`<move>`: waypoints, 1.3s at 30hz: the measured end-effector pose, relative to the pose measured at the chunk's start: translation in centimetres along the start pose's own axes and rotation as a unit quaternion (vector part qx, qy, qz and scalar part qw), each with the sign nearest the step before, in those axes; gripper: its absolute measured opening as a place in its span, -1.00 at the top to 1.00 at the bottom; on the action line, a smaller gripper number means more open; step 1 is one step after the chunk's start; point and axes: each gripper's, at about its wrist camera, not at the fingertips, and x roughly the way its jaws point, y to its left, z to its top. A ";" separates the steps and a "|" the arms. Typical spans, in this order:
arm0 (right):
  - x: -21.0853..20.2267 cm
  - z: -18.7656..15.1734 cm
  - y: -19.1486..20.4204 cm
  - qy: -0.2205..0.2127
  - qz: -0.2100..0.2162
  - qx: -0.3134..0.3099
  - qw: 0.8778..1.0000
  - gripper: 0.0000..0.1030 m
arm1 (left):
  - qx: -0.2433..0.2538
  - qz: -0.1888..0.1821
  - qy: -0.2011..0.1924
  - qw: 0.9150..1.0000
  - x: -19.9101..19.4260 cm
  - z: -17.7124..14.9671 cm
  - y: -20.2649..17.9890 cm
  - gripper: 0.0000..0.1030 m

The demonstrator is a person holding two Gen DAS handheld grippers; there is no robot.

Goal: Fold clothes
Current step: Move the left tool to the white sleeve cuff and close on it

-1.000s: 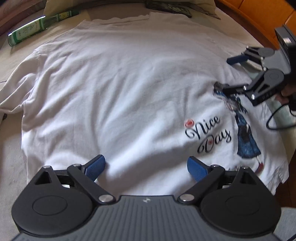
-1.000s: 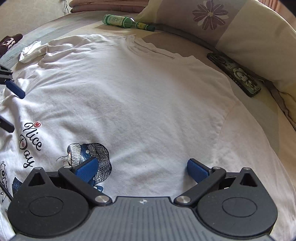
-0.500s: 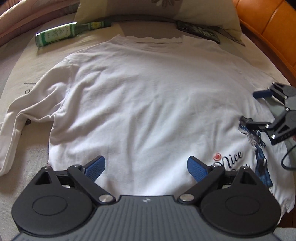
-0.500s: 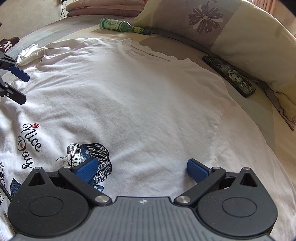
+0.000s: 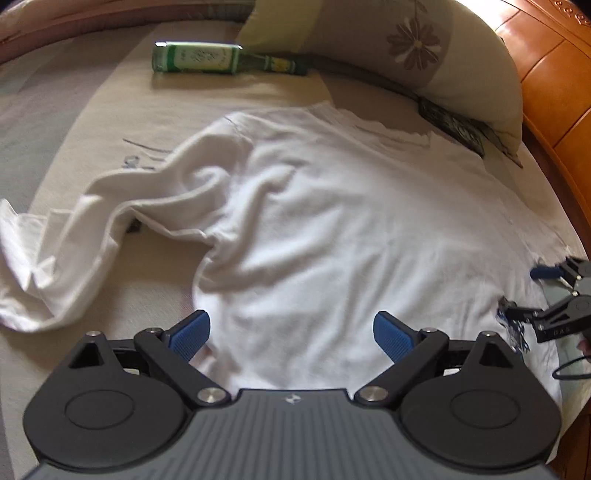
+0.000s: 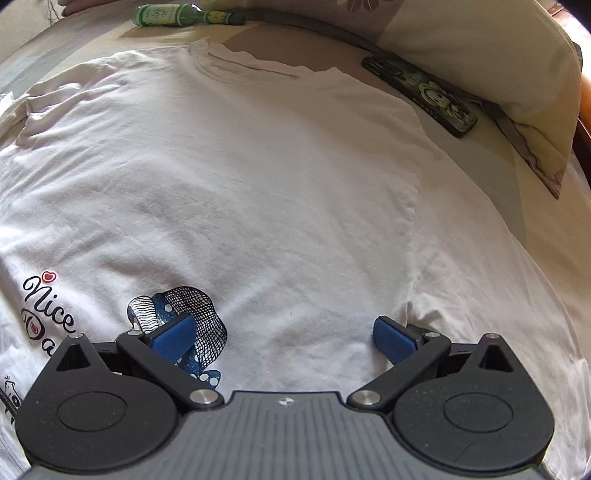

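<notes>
White cotton T-shirt [image 6: 240, 177] with a printed hem is spread flat on the bed [image 5: 110, 110], collar toward the head edge, ready for folding. Left claw [image 5: 291, 332] and right claw [image 6: 284, 336] are held agape above it, gripping nothing.

A: Legible text?
B: The white T-shirt [image 6: 240, 177] bears black script "Nice" [image 6: 48, 302] at near left; the word below is cut off. The green bottle [image 6: 166, 14] label, far left, is unreadable.
</notes>
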 end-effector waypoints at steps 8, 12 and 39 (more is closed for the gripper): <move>-0.5 1.8 1.5 0.042 -0.039 0.042 0.997 -1.00 | -0.020 0.043 -0.037 0.998 -0.5 3.7 7.8 -0.84; -1.3 3.6 2.6 0.022 -0.050 0.064 0.996 -1.00 | -0.040 0.058 -0.045 0.997 0.0 4.1 11.8 -0.82; 1.2 18.6 18.5 -0.063 0.039 -0.028 0.997 -1.00 | -0.313 -0.019 -0.045 0.949 -3.4 -3.6 31.0 -0.84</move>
